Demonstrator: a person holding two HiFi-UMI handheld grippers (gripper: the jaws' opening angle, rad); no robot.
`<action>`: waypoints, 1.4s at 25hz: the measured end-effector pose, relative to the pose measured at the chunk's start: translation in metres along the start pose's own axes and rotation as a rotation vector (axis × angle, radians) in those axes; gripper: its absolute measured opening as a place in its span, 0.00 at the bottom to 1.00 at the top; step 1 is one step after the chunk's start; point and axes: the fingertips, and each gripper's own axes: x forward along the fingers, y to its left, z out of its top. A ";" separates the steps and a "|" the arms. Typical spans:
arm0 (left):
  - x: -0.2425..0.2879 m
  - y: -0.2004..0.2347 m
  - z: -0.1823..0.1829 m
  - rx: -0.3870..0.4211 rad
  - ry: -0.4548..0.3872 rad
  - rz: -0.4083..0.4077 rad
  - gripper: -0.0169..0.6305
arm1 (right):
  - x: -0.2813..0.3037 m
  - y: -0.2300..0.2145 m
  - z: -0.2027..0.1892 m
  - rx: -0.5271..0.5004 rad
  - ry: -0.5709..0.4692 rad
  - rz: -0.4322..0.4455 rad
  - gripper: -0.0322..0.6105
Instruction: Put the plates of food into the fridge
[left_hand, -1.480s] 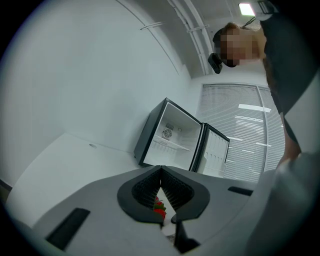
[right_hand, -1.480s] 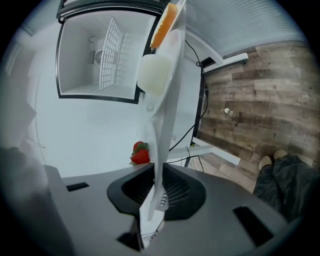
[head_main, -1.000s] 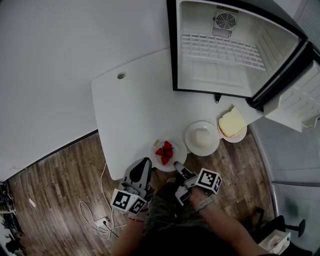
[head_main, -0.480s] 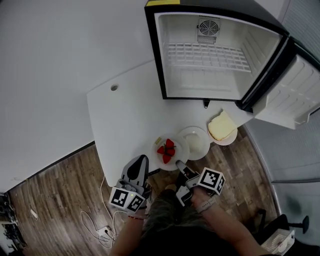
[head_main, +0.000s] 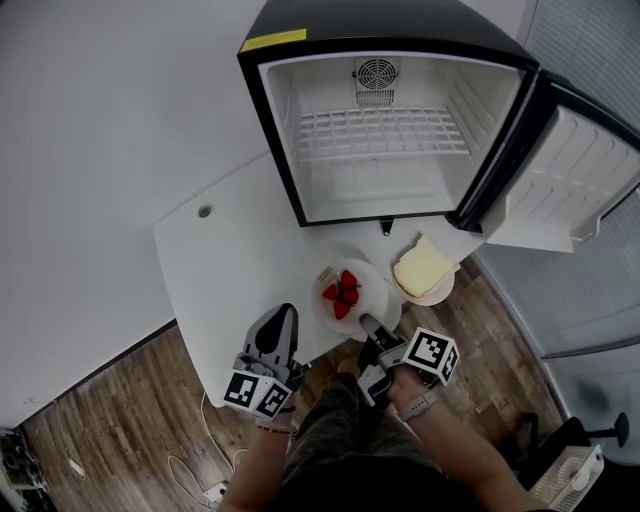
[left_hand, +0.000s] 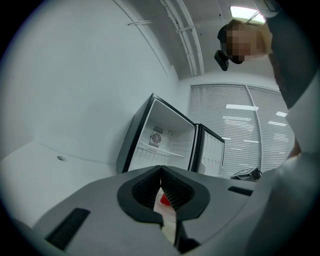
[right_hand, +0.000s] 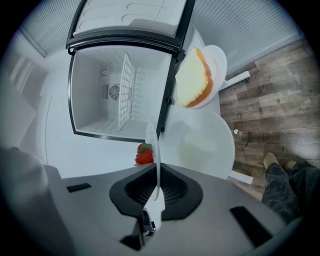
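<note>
A white plate of strawberries (head_main: 348, 300) hangs over the table's near edge, in front of the open fridge (head_main: 370, 150). My left gripper (head_main: 287, 312) is shut on the plate's left rim, and a strawberry (left_hand: 164, 200) shows just past its jaws (left_hand: 161, 169). My right gripper (head_main: 366, 322) is shut on the near right rim, whose thin edge (right_hand: 152, 145) stands between its jaws (right_hand: 156, 167). A plate with a pale mound (right_hand: 207, 145) lies partly under the held plate. A plate of cake (head_main: 422, 270) sits to the right.
The white table (head_main: 230, 260) carries the fridge, whose door (head_main: 570, 180) swings open to the right. Inside is a wire shelf (head_main: 380, 130) with nothing on it, and a bare floor below it. Wooden floor (head_main: 120, 420) lies beneath the table's edge.
Both grippers have carried the strawberry plate up and toward the fridge. It now overlaps the plate with the pale mound, which stood apart from it before.
</note>
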 end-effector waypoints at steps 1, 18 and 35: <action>0.010 0.001 0.001 0.000 -0.001 -0.012 0.04 | 0.002 0.003 0.009 0.001 -0.020 0.000 0.07; 0.161 0.018 0.009 -0.022 0.002 -0.174 0.04 | 0.058 0.039 0.144 0.026 -0.285 -0.012 0.07; 0.252 -0.009 -0.042 -0.062 0.060 -0.276 0.04 | 0.078 0.024 0.248 0.071 -0.496 -0.095 0.07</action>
